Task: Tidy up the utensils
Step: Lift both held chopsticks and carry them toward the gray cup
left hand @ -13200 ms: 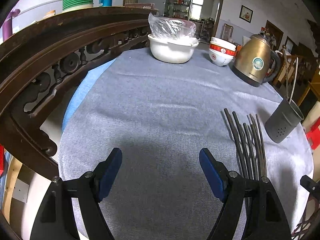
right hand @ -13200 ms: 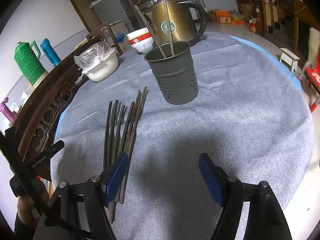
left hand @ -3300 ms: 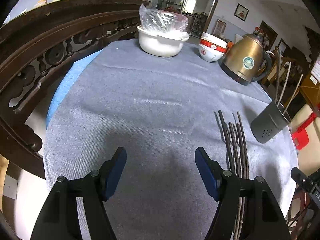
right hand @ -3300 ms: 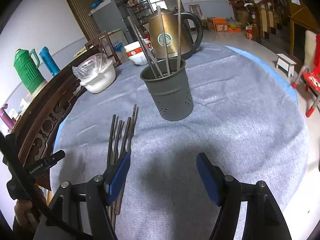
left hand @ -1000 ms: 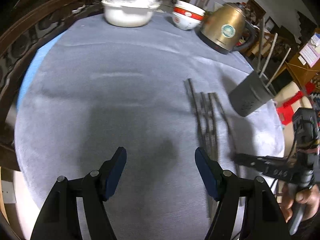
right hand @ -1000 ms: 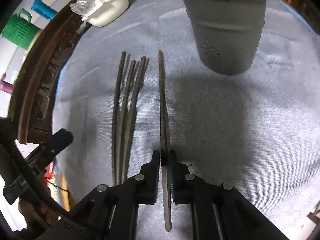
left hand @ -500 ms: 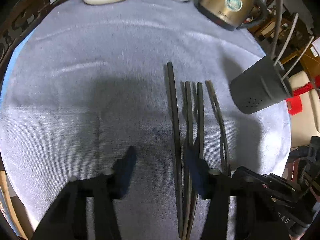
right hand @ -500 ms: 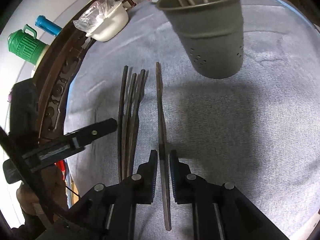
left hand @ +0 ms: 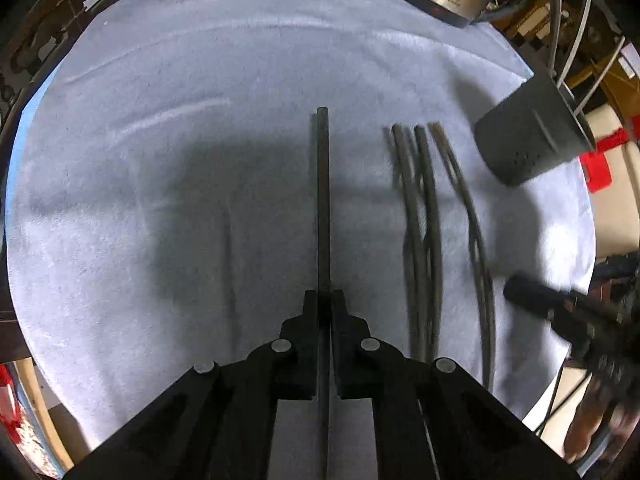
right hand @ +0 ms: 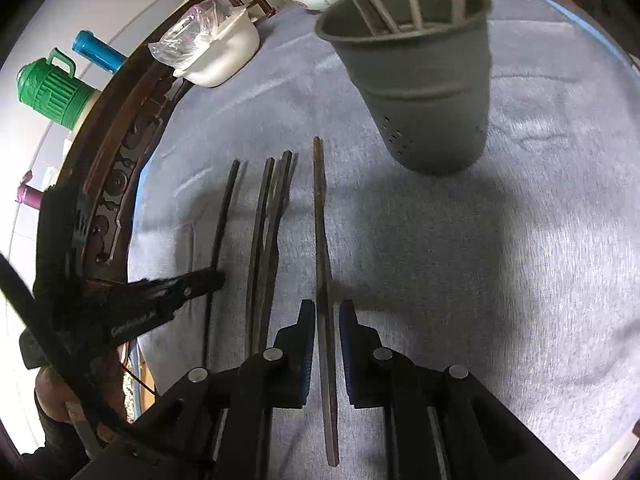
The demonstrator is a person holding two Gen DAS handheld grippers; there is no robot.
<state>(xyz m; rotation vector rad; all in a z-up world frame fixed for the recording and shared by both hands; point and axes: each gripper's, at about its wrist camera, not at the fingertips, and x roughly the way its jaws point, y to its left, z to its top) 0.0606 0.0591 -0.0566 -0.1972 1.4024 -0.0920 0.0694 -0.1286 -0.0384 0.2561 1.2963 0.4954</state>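
Dark chopsticks, one (left hand: 322,200) clenched in the left tool (left hand: 325,300), one (right hand: 323,264) in the right tool (right hand: 325,312), are to be dropped into the grey holder (right hand: 424,80).

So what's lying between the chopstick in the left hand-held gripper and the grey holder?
In the left wrist view, the loose chopsticks lie on the cloth between the held chopstick and the grey holder; the rest is bare cloth.

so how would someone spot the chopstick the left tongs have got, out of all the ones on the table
Start at the grey perforated holder on the grey tablecloth; dark chopsticks lie bunched beside it. On the far side of that bunch from the holder, one black chopstick stands apart. Unlike its neighbours, it is pinched between the left tongs.
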